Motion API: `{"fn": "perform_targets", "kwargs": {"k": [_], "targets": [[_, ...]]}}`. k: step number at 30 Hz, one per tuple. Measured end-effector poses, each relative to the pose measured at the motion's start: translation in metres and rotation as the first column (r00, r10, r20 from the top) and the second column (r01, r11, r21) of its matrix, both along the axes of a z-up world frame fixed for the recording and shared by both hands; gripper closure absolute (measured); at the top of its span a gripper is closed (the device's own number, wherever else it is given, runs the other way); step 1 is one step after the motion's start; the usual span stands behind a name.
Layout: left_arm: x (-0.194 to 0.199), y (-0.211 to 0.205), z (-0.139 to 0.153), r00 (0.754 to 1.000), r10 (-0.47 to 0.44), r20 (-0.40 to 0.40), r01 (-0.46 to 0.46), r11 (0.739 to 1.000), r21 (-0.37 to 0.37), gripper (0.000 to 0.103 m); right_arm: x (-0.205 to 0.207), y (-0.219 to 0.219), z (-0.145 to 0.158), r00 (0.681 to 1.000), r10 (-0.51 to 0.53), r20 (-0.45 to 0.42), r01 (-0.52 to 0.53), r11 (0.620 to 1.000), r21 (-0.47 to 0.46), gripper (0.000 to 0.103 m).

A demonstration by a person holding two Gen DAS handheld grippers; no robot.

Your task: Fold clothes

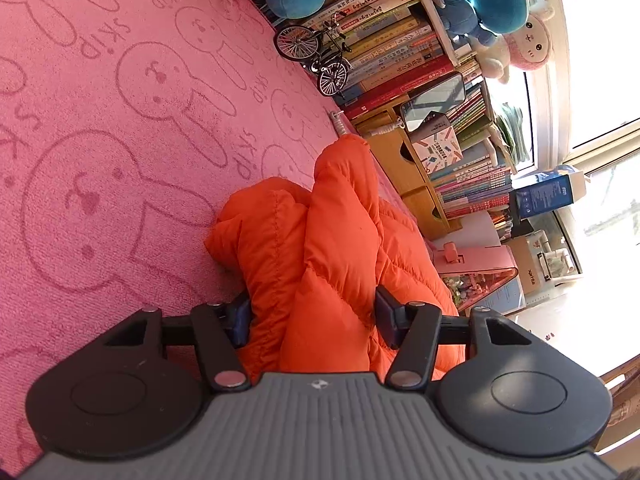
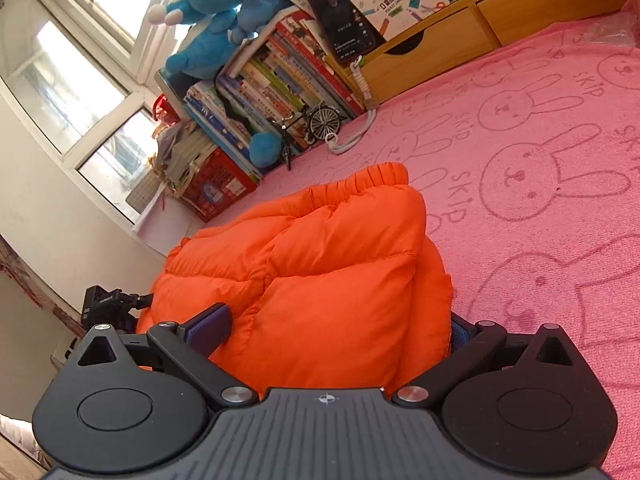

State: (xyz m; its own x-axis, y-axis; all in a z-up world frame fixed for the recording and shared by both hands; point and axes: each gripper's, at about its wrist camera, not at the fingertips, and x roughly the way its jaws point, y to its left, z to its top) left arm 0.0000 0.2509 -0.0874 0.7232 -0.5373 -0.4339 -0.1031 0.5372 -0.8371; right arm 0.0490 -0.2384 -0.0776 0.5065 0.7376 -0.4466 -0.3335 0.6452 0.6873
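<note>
A pink bunny-print blanket (image 1: 120,128) is stretching across the whole work surface, and an orange puffer jacket (image 1: 332,248) is lying bunched on it near the edge that faces the windows. Behind the jacket, rows of books (image 1: 396,40) are leaning against yellow wooden drawers (image 2: 460,40), with blue plush toys (image 2: 212,28) sitting on top of them.

The left gripper (image 1: 312,316) is reaching over one end of the jacket — a thick fold of quilted fabric is filling the gap, and both pads are pressing into it, so it is grasping the jacket. The right gripper (image 2: 340,328) is doing the same at the other end: its jaws are standing wide, yet the puffy bulk is squeezed between the blue pads, so it too is gripping the jacket.

A small model bicycle (image 1: 316,56) is standing at the foot of the books, and a phone (image 2: 340,16) is leaning against them.
</note>
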Motion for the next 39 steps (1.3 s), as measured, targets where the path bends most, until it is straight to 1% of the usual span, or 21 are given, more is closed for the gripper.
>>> {"fn": "perform_targets", "kwargs": {"k": [1, 4, 5, 6, 8, 9, 12, 14, 17, 19, 21, 23, 25, 26, 28, 29, 30, 32, 34, 37, 39], "targets": [[0.000, -0.001, 0.001, 1.000, 0.013, -0.003, -0.013, 1.000, 0.000, 0.058, -0.001, 0.000, -0.001, 1.000, -0.012, -0.004, 0.012, 1.000, 0.016, 0.001], [-0.005, -0.006, 0.015, 0.998, 0.051, 0.023, -0.052, 0.998, 0.037, 0.073, -0.002, 0.001, -0.002, 0.998, -0.057, -0.023, 0.059, 0.996, 0.067, 0.024], [-0.007, -0.006, 0.022, 0.997, 0.059, 0.040, -0.061, 0.997, 0.052, 0.075, -0.004, 0.002, -0.002, 0.997, -0.070, -0.021, 0.071, 0.994, 0.080, 0.037], [-0.009, -0.005, 0.029, 0.996, 0.067, 0.057, -0.071, 0.995, 0.067, 0.076, -0.006, 0.004, 0.001, 0.997, -0.079, -0.004, 0.079, 0.993, 0.084, 0.047], [-0.012, -0.004, 0.041, 0.993, 0.082, 0.088, -0.090, 0.992, 0.091, 0.076, -0.011, 0.009, 0.006, 0.995, -0.096, 0.027, 0.093, 0.991, 0.095, 0.055], [-0.012, -0.001, 0.045, 0.992, 0.087, 0.093, -0.096, 0.991, 0.094, 0.076, -0.013, 0.010, 0.009, 0.994, -0.098, 0.038, 0.094, 0.990, 0.107, 0.058], [-0.010, 0.008, 0.057, 0.989, 0.103, 0.110, -0.114, 0.988, 0.102, 0.076, -0.010, 0.015, 0.020, 0.991, -0.113, 0.067, 0.102, 0.983, 0.151, 0.062], [-0.007, 0.013, 0.065, 0.986, 0.113, 0.123, -0.127, 0.986, 0.109, 0.076, -0.003, 0.020, 0.028, 0.989, -0.126, 0.081, 0.112, 0.981, 0.159, 0.065], [0.008, 0.022, 0.087, 0.978, 0.130, 0.163, -0.153, 0.979, 0.136, 0.076, 0.019, 0.031, 0.049, 0.983, -0.144, 0.115, 0.125, 0.980, 0.157, 0.067], [0.019, 0.027, 0.101, 0.972, 0.140, 0.191, -0.171, 0.972, 0.158, 0.076, 0.039, 0.034, 0.064, 0.974, -0.179, 0.138, 0.156, 0.974, 0.166, 0.069], [0.032, 0.034, 0.107, 0.967, 0.157, 0.203, -0.197, 0.960, 0.198, 0.076, 0.058, 0.036, 0.074, 0.966, -0.209, 0.151, 0.182, 0.967, 0.176, 0.072], [0.043, 0.038, 0.099, 0.970, 0.172, 0.170, -0.209, 0.950, 0.231, 0.076, 0.076, 0.038, 0.080, 0.961, -0.231, 0.154, 0.204, 0.964, 0.171, 0.072], [0.050, 0.042, 0.082, 0.975, 0.190, 0.112, -0.214, 0.940, 0.265, 0.076, 0.092, 0.044, 0.074, 0.962, -0.243, 0.121, 0.230, 0.967, 0.111, 0.072], [0.052, 0.046, 0.071, 0.977, 0.199, 0.078, -0.213, 0.939, 0.271, 0.076, 0.094, 0.045, 0.067, 0.963, -0.252, 0.093, 0.244, 0.965, 0.093, 0.069], [0.049, 0.056, 0.049, 0.977, 0.212, 0.031, -0.214, 0.948, 0.236, 0.075, 0.098, 0.045, 0.053, 0.963, -0.266, 0.042, 0.263, 0.962, 0.065, 0.065], [0.046, 0.061, 0.039, 0.976, 0.217, 0.014, -0.216, 0.954, 0.206, 0.074, 0.094, 0.042, 0.045, 0.964, -0.265, 0.026, 0.263, 0.962, 0.069, 0.055], [0.042, 0.068, 0.029, 0.975, 0.221, 0.003, -0.219, 0.961, 0.167, 0.074, 0.091, 0.038, 0.037, 0.965, -0.263, 0.008, 0.262, 0.962, 0.074, 0.037], [0.036, 0.076, 0.017, 0.974, 0.226, -0.007, -0.224, 0.968, 0.110, 0.074, 0.084, 0.029, 0.027, 0.970, -0.242, -0.029, 0.243, 0.966, 0.085, 0.021], [0.033, 0.077, 0.014, 0.975, 0.224, -0.001, -0.222, 0.969, 0.105, 0.074, 0.076, 0.023, 0.018, 0.975, -0.214, -0.064, 0.219, 0.972, 0.086, 0.020], [0.032, 0.076, 0.012, 0.975, 0.222, 0.005, -0.221, 0.968, 0.114, 0.072, 0.070, 0.024, 0.006, 0.978, -0.180, -0.110, 0.190, 0.978, 0.088, 0.014], [0.031, 0.076, 0.010, 0.974, 0.227, 0.005, -0.226, 0.969, 0.103, 0.072, 0.070, 0.036, 0.004, 0.981, -0.159, -0.107, 0.167, 0.983, 0.072, 0.010]]}}
